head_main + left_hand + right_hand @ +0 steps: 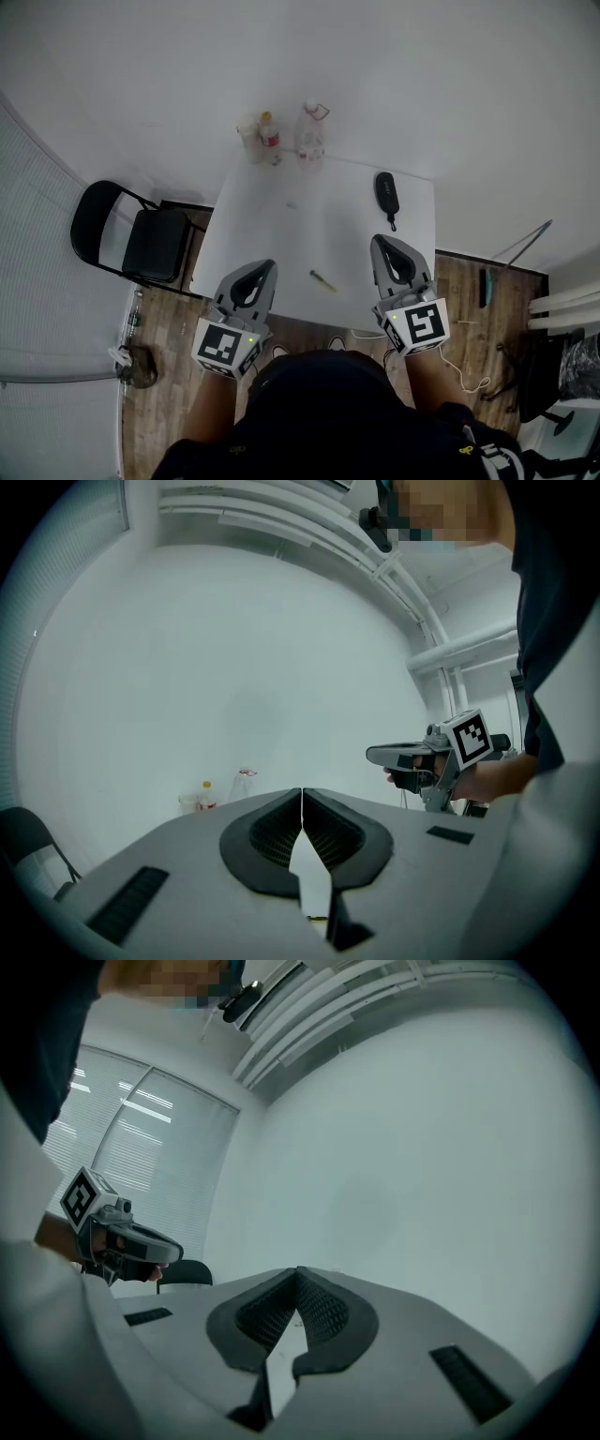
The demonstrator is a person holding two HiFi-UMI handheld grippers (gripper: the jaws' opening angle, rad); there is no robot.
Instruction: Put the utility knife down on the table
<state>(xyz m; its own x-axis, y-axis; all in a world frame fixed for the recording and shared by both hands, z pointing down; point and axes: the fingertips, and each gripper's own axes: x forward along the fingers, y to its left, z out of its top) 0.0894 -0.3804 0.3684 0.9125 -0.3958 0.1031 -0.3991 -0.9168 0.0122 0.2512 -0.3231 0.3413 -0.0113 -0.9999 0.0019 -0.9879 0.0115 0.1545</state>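
Evidently the utility knife [323, 281] already lies flat on the table [281, 216], so the left gripper [266, 266] and right gripper [379, 241] flank it, the 2 pairs of jaws clenched together on nothing.

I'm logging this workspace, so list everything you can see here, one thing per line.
table: one, white, centre of the room
utility knife: one, yellowish, lying on the table near its front edge, between the two grippers and touching neither
handheld device: one, black, on the table's right side
containers: three, clear or pale, one yellow-capped, standing at the table's far edge
chair: one, black, on the wooden floor left of the table
left gripper: one, grey, jaws together and empty, over the table's near left edge
right gripper: one, grey, jaws together and empty, over the table's near right part
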